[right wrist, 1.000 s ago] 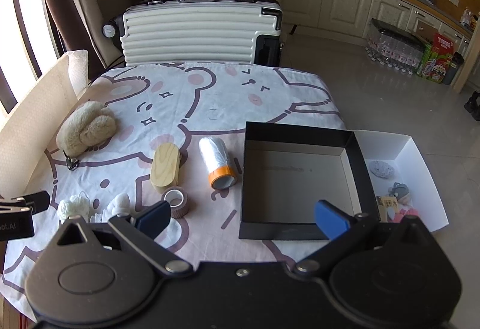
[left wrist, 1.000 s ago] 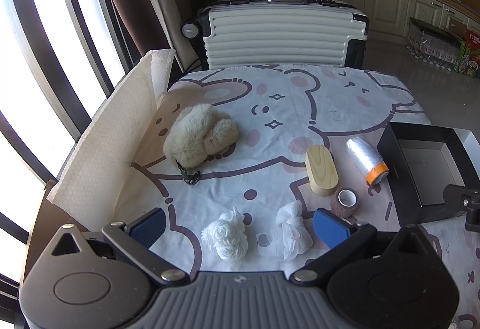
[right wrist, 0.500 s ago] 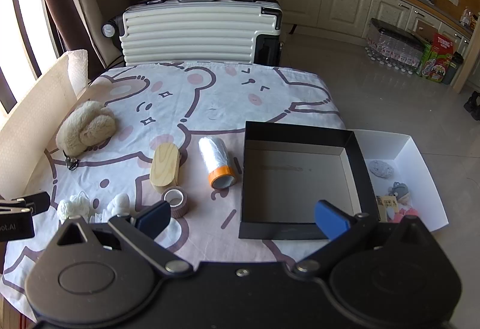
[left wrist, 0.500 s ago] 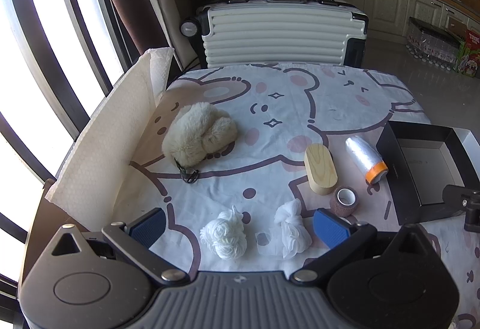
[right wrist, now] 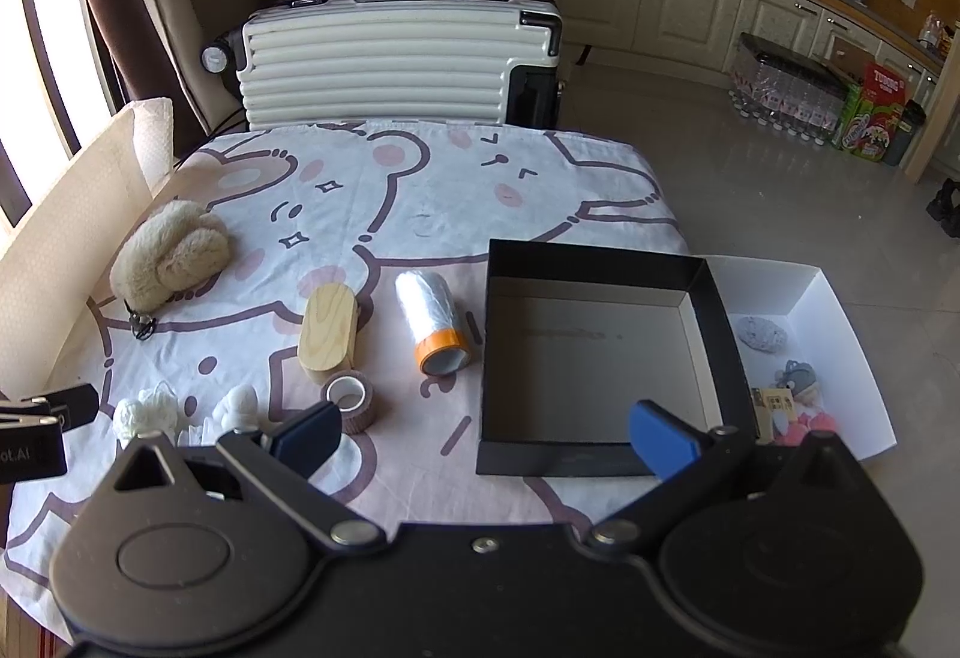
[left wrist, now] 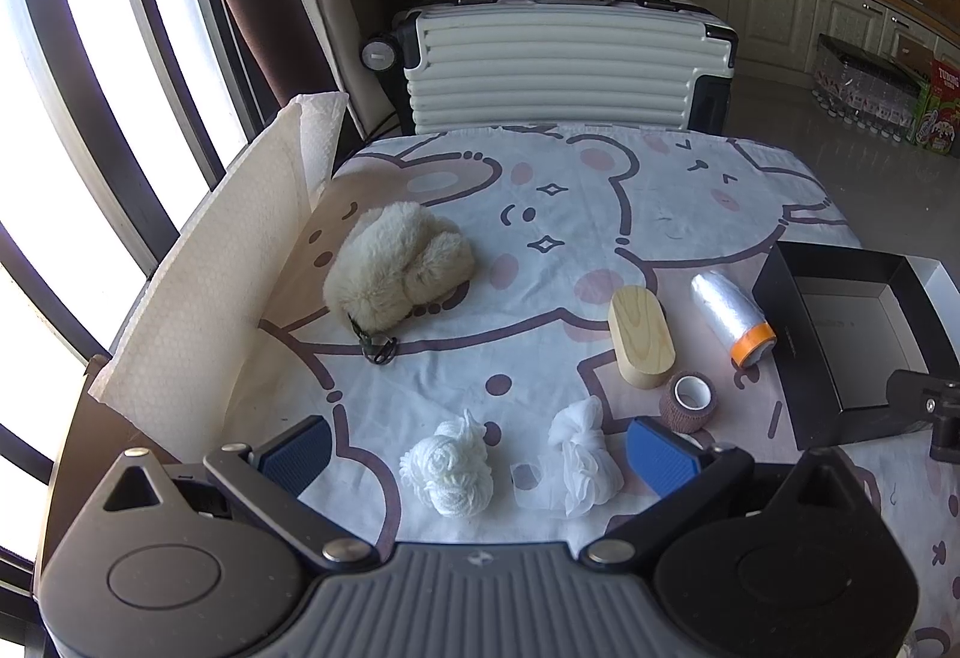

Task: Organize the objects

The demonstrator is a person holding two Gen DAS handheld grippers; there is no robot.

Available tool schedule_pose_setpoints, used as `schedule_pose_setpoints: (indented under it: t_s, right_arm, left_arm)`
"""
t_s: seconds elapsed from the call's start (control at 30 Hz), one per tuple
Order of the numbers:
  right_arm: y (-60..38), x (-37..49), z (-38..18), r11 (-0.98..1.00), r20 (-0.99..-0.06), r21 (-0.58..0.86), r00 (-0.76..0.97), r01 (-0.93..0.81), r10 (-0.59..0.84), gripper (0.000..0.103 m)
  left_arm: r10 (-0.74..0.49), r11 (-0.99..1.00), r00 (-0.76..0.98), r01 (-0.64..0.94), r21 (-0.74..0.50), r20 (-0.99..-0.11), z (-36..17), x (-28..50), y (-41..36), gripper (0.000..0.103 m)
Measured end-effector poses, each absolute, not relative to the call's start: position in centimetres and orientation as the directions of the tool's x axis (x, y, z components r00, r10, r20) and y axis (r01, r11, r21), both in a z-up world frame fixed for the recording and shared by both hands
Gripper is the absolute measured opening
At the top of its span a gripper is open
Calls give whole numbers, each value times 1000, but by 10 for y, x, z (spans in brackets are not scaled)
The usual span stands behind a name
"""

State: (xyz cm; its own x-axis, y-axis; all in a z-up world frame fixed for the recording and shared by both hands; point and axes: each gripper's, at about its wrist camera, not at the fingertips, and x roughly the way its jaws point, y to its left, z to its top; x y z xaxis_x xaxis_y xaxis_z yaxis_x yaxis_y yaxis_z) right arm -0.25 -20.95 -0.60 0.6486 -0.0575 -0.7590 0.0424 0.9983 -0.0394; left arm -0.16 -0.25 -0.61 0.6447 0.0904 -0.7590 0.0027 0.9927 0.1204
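On the bear-print cloth lie a fluffy cream plush [left wrist: 399,274] [right wrist: 171,253], a wooden oval box [left wrist: 641,335] [right wrist: 329,331], a clear film roll with an orange end [left wrist: 731,316] [right wrist: 433,322], a brown tape roll [left wrist: 689,401] [right wrist: 351,400] and two white mesh bundles [left wrist: 447,469] [left wrist: 583,457]. An empty black box [right wrist: 600,352] [left wrist: 852,334] sits at the right. My left gripper [left wrist: 480,454] is open, low over the white bundles. My right gripper [right wrist: 483,433] is open, over the black box's near edge.
A white tray [right wrist: 840,310] with small trinkets lies right of the black box. A white foam sheet [left wrist: 204,286] stands along the table's left edge. A white suitcase [left wrist: 564,63] stands behind the table. Windows are at the left.
The left gripper has shifted very slightly; both grippers stay open and nothing on the table has moved.
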Motion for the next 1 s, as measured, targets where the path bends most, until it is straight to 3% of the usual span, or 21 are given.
schedule_pose_setpoints:
  t_s: [1.0]
  right_arm:
    - [-211, -2, -6, 998, -762, -38, 645, 45, -58, 103]
  left_arm:
    - [86, 993, 639, 3, 114, -765, -6, -4, -3, 103]
